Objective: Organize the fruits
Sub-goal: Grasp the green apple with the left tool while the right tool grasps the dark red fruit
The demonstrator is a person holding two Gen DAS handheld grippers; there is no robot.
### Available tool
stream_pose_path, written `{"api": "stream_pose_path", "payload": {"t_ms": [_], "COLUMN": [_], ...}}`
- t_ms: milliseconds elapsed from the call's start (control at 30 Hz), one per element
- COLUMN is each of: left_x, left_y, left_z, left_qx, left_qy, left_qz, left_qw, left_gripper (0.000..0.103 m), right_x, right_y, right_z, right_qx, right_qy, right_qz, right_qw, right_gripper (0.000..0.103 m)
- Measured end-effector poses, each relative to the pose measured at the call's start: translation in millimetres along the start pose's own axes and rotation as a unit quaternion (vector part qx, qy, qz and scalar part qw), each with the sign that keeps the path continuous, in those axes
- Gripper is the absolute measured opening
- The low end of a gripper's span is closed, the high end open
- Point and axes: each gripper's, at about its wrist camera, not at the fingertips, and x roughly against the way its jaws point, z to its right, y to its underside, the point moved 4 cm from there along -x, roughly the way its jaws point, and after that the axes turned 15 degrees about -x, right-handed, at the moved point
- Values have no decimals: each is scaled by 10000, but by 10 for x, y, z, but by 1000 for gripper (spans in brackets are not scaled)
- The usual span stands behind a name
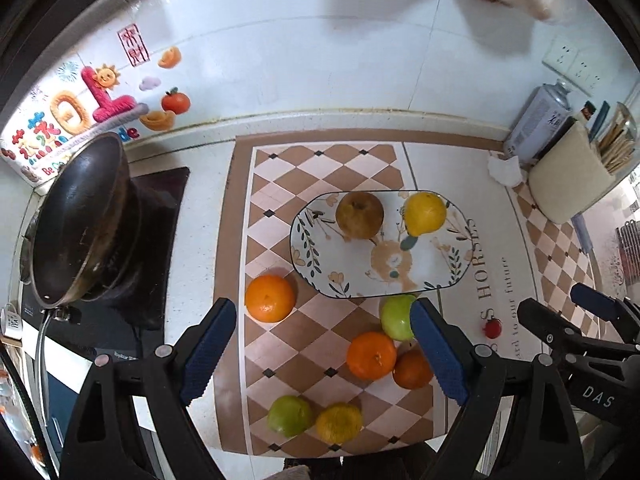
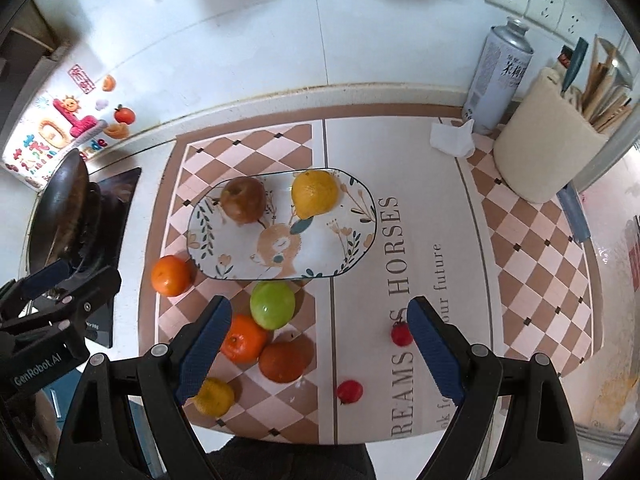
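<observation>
An oval patterned plate (image 1: 436, 264) (image 2: 344, 236) on the checked mat holds a brown pear (image 1: 359, 215) (image 2: 243, 199) and a yellow lemon (image 1: 425, 213) (image 2: 315, 193). Loose on the mat lie a green apple (image 1: 394, 316) (image 2: 272, 305), several oranges (image 1: 270, 298) (image 1: 371, 355) (image 2: 171, 275) (image 2: 243, 338), another green fruit (image 1: 289, 415), a yellow-orange fruit (image 1: 339, 423) (image 2: 214, 397) and two small red tomatoes (image 2: 401, 335) (image 2: 349, 391). My left gripper (image 1: 324, 320) is open above the loose fruits, empty. My right gripper (image 2: 320, 316) is open and empty above the mat.
A black pan (image 1: 76, 220) (image 2: 60, 216) sits on a stove at the left. A spray can (image 2: 498, 76), a cream utensil holder (image 2: 548, 148) and crumpled tissue (image 2: 452, 136) stand at the back right. The tiled wall runs behind.
</observation>
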Motion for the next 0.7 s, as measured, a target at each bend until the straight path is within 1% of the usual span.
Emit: {"api": "stream_pose_path", "payload": {"t_ms": [200, 367, 467, 500, 533, 600, 700], "left_x": [229, 283, 236, 190, 147, 25, -238], "left_y": [130, 222, 272, 296, 317, 389, 560], "left_z": [-4, -42, -100, -123, -143, -216, -320], "left_qx": [58, 175, 263, 271, 272, 306, 402], "left_qy": [65, 125, 72, 51, 34, 14, 34], "left_qz": [133, 135, 98, 21, -54, -199, -613], "left_qw": [9999, 9997, 9996, 9996, 9996, 9993, 9973], "left_gripper": [89, 89, 89, 91, 97, 100, 100], "right_x": [280, 316, 173, 117, 29, -153, -485], "right_y": [134, 180, 208, 224, 250, 304, 404], "right_z": [37, 44, 66, 72, 79, 80, 82], "right_qx": [-72, -139, -226, -249, -279, -306, -357], "right_qy": [-109, -220, -258, -277, -306, -336, -382], "right_qz": [155, 100, -136, -220, -344, -603, -990], "right_qw": [9998, 9996, 9993, 9991, 9985, 9971, 9937], "right_gripper": [92, 92, 92, 92, 92, 92, 92]}}
